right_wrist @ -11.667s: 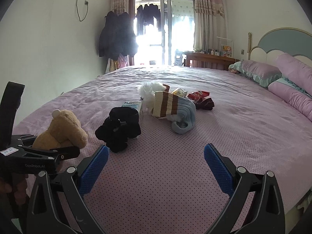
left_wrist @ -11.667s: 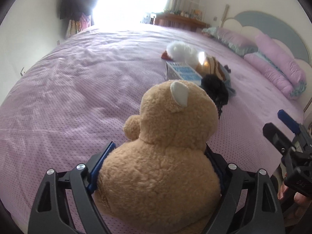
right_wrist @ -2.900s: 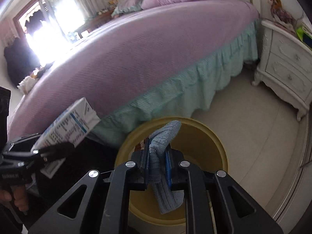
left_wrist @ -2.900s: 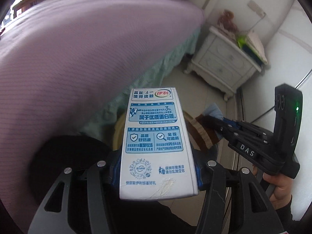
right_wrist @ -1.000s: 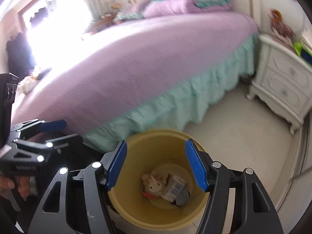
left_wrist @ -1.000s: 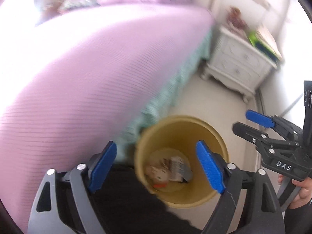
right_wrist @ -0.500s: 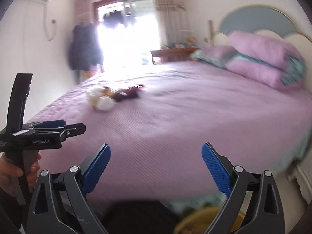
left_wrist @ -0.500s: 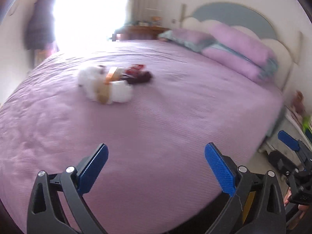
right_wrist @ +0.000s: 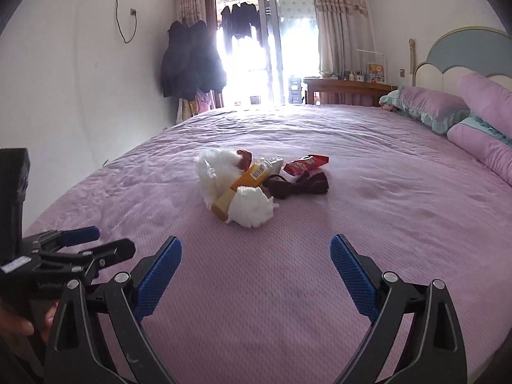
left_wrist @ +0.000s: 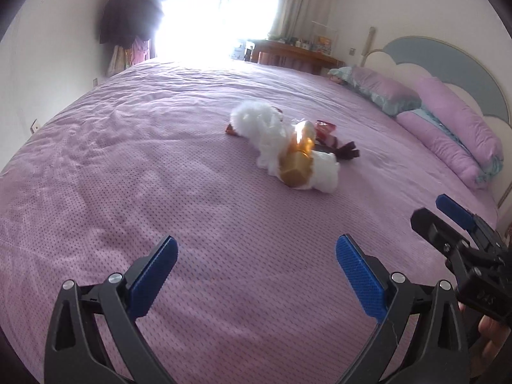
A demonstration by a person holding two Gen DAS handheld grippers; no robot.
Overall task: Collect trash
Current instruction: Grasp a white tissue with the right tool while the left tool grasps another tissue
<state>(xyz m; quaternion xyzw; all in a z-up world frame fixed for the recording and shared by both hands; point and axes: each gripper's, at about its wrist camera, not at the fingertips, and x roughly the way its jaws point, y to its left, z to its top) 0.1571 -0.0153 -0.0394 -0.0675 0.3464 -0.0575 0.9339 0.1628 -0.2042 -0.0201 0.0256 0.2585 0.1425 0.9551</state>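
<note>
Both my grippers, left (left_wrist: 256,264) and right (right_wrist: 256,264), gape empty over the bed (right_wrist: 400,224); the litter pile (right_wrist: 246,188) is uncollected.

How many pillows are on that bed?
3 show. A purple one with a teal frill lies nearest the desk. Two plain purple ones are stacked by the headboard, one on top of the other. More may lie beyond the picture's edge.
</note>
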